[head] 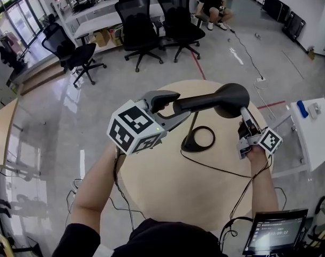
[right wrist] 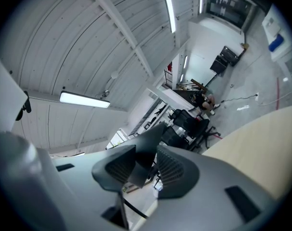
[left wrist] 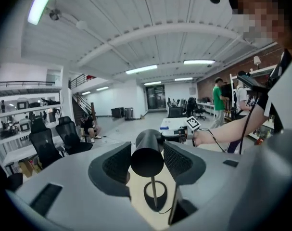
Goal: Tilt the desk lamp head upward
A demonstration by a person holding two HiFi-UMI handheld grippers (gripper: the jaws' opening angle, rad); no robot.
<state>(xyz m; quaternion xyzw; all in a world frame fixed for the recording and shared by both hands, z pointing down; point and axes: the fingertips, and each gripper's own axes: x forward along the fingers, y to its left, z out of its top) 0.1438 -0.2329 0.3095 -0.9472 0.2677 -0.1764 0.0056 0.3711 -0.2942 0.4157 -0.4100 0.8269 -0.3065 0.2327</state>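
Where the lamp head (head: 232,99) covers its tips, right gripper (head: 243,113) clamped on that head, left gripper (head: 174,110) clamped around lamp arm (head: 199,103), thin stem (head: 194,123) faint above base (head: 198,140).

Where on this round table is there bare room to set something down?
Widest bare patch: the near table between the cord and your body. A thinner strip lies beyond the lamp head at the far rim. Crowded mid-table, around the ring base.
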